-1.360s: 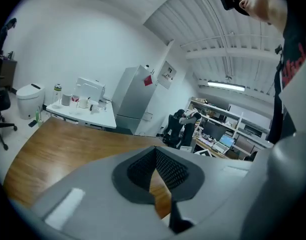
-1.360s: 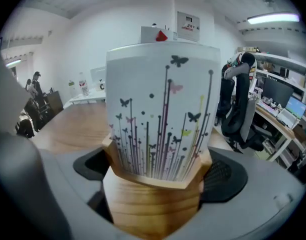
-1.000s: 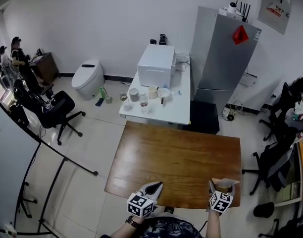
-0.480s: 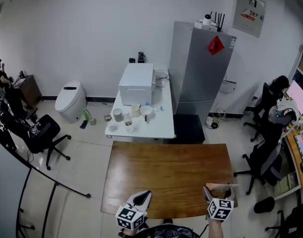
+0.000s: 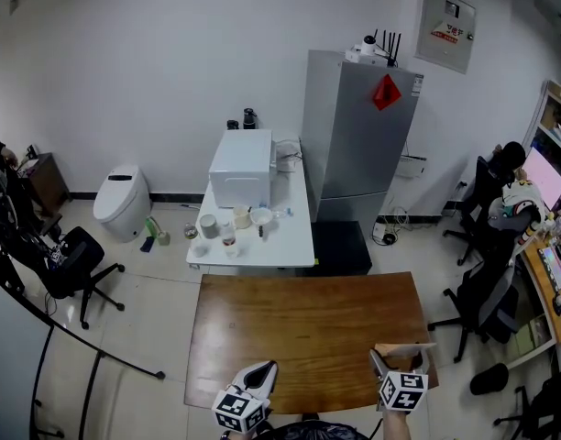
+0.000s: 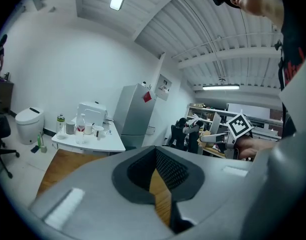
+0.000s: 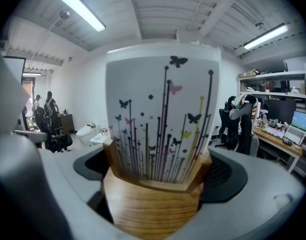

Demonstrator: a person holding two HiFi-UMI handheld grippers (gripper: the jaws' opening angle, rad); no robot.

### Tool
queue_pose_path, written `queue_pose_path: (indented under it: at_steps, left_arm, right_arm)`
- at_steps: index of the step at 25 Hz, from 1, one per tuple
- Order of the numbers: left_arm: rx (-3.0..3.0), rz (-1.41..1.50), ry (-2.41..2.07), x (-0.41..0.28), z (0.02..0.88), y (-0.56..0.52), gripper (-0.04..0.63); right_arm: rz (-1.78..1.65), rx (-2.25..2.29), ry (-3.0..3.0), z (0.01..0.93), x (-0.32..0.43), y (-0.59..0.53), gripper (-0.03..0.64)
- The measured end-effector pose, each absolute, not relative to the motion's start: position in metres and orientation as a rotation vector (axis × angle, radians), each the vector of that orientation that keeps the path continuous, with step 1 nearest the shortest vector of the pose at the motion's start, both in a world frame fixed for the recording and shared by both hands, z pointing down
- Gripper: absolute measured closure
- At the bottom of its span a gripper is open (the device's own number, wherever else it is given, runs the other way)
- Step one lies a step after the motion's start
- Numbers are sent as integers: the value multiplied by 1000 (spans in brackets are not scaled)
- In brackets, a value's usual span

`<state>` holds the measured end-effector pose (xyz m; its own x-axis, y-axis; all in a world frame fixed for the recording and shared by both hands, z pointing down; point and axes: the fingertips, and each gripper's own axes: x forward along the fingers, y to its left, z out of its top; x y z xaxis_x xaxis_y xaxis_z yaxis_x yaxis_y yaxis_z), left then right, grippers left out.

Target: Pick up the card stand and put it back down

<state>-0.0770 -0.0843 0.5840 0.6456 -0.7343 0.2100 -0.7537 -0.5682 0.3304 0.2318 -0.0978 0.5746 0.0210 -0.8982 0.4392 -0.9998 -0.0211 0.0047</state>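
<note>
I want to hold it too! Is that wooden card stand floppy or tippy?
The wooden card stand is a solid-looking block, so probably stiff; the jaws squeeze its sides fine. The butterfly card only sits in its slot and looks thin, so it might bend or slide out if tilted. Being tall above the base, it could tip when pushed.

Head cam steep down on table (image 5: 308, 328); gripper cams prob. level.

A grey fridge (image 5: 354, 145) stands beside a white table (image 5: 282, 246) bearing a white box (image 5: 241, 159).
</note>
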Motion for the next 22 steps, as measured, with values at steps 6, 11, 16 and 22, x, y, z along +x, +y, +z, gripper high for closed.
queue_pose_path:
  at_steps: [6,11,16,22]
  left_arm:
    - [2437,43,-1105,-68,595,-83,604]
    - [2385,84,-1099,-59,607,-80,604]
    - [2374,129,-1146,-58,611,-84,604]
    - [2364,166,-1213,-59,617,-77,604]
  right_arm:
    - [463,1973,-1973,577,231,-103,71]
    - [482,1955,-1997,581,227,-111,71]
    - [475,1864,-2093,581,201,-123,71]
    - [410,1510,-2346,609,98,-142,71]
